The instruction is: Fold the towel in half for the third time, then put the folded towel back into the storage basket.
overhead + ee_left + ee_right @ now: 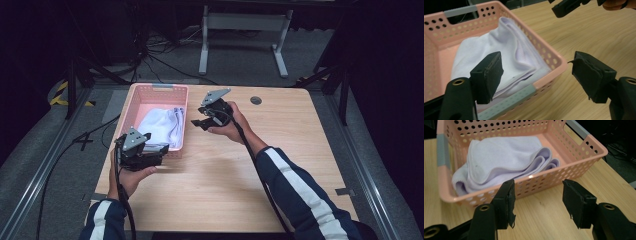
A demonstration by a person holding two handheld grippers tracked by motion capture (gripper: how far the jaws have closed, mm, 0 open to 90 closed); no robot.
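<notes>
Towel [160,126] lies folded inside the pink basket [131,100] at the worktop's [280,165] far left corner; my left tool [165,148] and right tool [197,122] hang spread, empty; nothing remains.

Light wood desk [280,165] with rounded corners and a round grey grommet [256,100] near its far edge. Grey carpeted floor [30,150] all round. White metal frame legs [242,22] stand beyond the desk. Black cables [165,60] trail across the floor. Surroundings dark; yellow-black hazard tape [62,95] at left.
</notes>
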